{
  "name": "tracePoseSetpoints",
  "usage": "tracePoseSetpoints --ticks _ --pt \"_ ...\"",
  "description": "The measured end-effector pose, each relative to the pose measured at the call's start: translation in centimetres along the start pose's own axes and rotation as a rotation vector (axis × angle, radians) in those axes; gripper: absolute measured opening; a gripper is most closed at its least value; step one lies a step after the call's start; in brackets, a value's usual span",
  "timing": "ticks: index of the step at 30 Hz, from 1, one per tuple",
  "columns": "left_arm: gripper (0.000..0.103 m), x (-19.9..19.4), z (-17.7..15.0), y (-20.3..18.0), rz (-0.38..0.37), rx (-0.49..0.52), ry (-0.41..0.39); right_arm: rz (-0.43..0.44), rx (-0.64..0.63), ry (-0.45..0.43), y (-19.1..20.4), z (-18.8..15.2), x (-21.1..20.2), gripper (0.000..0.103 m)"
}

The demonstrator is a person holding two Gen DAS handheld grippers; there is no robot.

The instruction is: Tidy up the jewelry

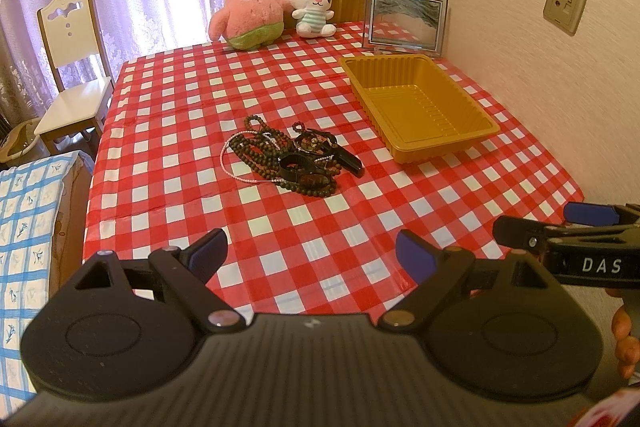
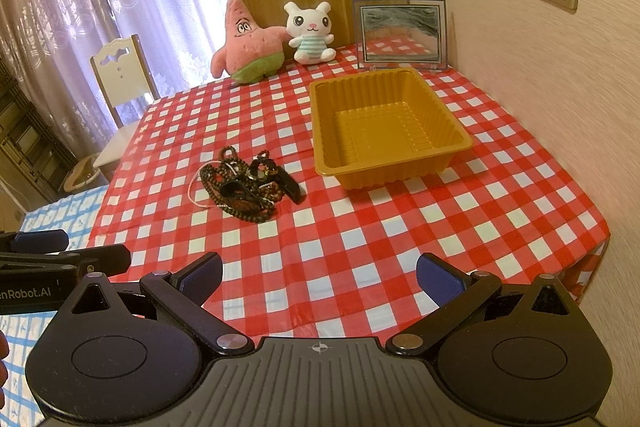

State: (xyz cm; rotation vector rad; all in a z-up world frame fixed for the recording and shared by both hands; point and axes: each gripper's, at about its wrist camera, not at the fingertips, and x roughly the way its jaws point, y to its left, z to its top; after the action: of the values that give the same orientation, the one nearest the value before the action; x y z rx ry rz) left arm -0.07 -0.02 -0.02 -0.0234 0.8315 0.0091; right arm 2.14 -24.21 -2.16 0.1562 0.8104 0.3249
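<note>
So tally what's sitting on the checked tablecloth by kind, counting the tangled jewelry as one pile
Plush toys: 2, pink star, white bunny
Picture frame: 1
Yellow tray: 1
Jewelry pile: 1
Total: 5

Right gripper [image 1: 560, 227] body reads "DAS" – left gripper [image 2: 72, 251] body reads "enRobot.AI", partly cut off.

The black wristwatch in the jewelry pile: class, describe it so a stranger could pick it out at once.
Start at the red-and-white checked tablecloth and find the tangled jewelry heap left of the empty yellow plastic tray. The black wristwatch lies on the heap's near side, over dark wooden bead strands. Its smooth, flat strap sets it apart from the beads.
</note>
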Motion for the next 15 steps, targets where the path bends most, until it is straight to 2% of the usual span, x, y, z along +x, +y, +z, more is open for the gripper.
tracePoseSetpoints --ticks 15 --pt "0.090 0.0 0.0 0.0 -0.001 -0.001 0.000 0.004 0.002 -0.004 -1.2 -1.1 0.8 0.103"
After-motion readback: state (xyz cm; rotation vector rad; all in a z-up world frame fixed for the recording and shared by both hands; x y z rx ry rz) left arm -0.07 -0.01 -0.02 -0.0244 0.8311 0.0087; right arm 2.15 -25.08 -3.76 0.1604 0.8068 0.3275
